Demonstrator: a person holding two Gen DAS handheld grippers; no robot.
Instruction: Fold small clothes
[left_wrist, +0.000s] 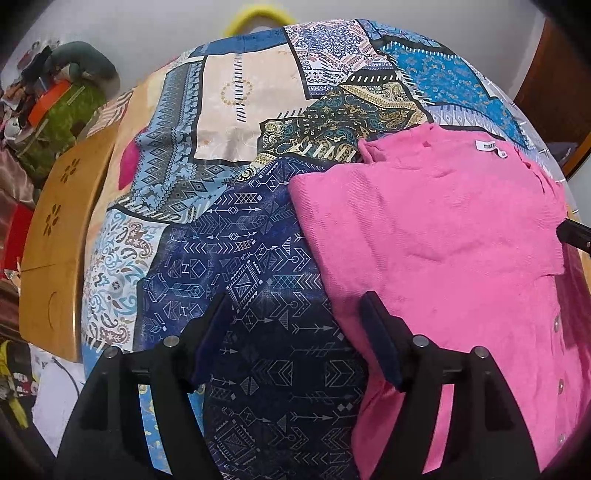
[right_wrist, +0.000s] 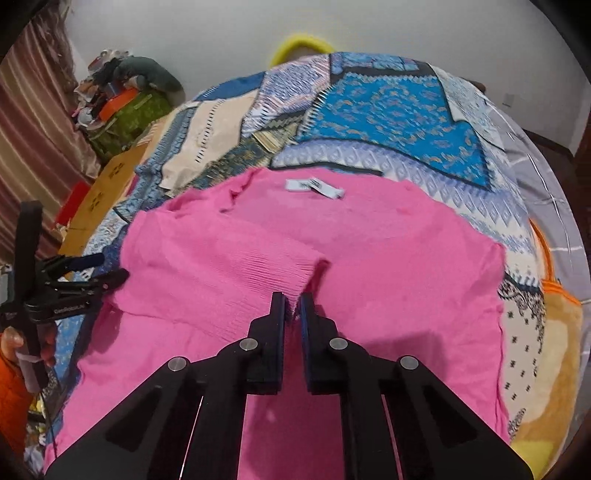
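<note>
Right gripper (right_wrist: 293, 308) is clamped tight on the ribbed cuff of the pink top (right_wrist: 369, 258), which lies spread on the patchwork bedspread (right_wrist: 388, 122). Left gripper (left_wrist: 295, 317) hovers with jaws apart and empty at the top's left edge.

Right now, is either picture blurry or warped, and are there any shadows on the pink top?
Both views bulge fisheye-style with dark corners. Left wrist view: sharp, left gripper shades the bedspread. Right wrist view: bedspread pattern smeared at the far edge, a soft shadow on the pink top near the fingers.
</note>
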